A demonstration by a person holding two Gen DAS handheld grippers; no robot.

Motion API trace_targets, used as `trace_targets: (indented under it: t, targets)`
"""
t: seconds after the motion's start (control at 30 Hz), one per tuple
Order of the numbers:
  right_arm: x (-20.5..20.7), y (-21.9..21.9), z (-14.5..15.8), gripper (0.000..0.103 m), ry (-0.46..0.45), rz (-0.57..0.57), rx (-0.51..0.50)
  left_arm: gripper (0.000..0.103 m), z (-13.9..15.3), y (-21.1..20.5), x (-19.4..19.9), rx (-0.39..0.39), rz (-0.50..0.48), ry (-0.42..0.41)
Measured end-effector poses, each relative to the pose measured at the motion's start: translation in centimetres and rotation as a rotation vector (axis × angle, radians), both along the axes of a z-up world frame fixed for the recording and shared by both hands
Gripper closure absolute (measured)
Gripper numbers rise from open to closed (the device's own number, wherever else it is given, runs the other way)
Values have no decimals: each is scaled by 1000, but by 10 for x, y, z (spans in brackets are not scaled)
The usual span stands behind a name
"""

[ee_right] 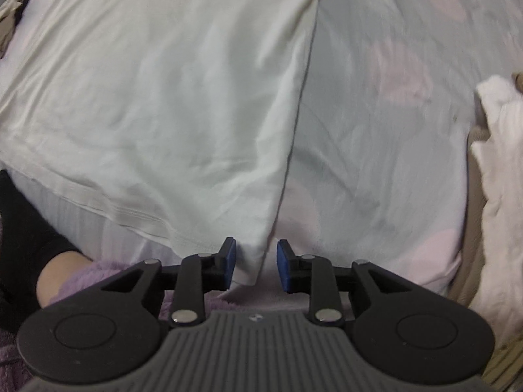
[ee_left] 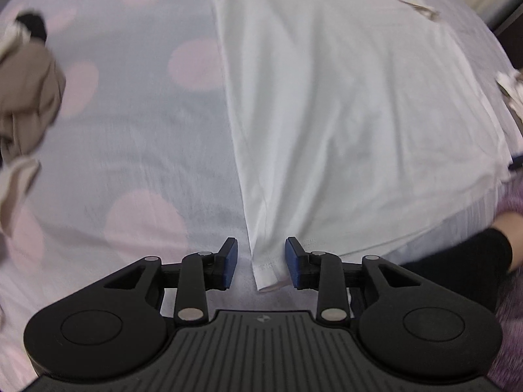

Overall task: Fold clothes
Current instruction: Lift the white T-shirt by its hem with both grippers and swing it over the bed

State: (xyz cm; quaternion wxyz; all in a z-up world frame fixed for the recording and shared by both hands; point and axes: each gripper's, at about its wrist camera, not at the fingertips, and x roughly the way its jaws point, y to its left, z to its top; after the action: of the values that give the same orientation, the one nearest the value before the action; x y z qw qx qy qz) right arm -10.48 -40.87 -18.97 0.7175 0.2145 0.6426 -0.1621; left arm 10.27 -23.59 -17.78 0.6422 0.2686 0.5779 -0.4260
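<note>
A white garment point(ee_left: 343, 114) lies spread flat on the bed, stretching away from me. My left gripper point(ee_left: 261, 263) is open, and the garment's near left hem corner sits between its blue pads point(ee_left: 230, 261). In the right wrist view the same white garment point(ee_right: 163, 98) fills the left and middle. The right gripper point(ee_right: 255, 263) is open too, with the near right hem corner hanging between its fingers, close to the left pad point(ee_right: 229, 261). Neither gripper presses on the cloth.
The bedsheet point(ee_left: 137, 137) is pale blue with pink spots. A beige garment point(ee_left: 26, 98) is bunched at the left edge of the left wrist view. White and beige clothes point(ee_right: 497, 179) are piled at the right. A person's hand and dark sleeve point(ee_left: 490, 248) show low down.
</note>
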Motion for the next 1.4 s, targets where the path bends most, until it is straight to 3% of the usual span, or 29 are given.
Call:
trace_targets:
  t: [0.1, 0.17, 0.2, 0.23, 0.27, 0.53, 0.8, 1.17, 1.4]
  targets:
    - [2, 3, -8, 72, 7, 2, 15, 73, -11, 1, 0, 24, 45, 62]
    - [4, 8, -9, 83, 3, 35, 17, 74, -15, 3, -3, 25, 61, 93]
    - [4, 9, -7, 95, -6, 42, 15, 82, -14, 5, -5, 20, 58, 88]
    - [4, 11, -6, 98, -15, 50, 14, 91, -14, 6, -7, 15, 55, 82]
    - [3, 11, -4, 98, -24, 51, 12, 97, -11, 7, -8, 9, 55, 75]
    - [-26, 7, 44, 99, -167, -40, 2, 98, 46, 35, 5, -168, 128, 86]
    - [-50, -12, 102, 99, -442, -207, 20, 99, 99, 40, 16, -387, 192, 63]
    - [-93, -10, 165, 99, -698, -291, -6, 100, 160, 61, -1, -548, 194, -12]
    - [-133, 7, 190, 99, -842, -319, 0, 100, 192, 89, -19, -644, 198, -40]
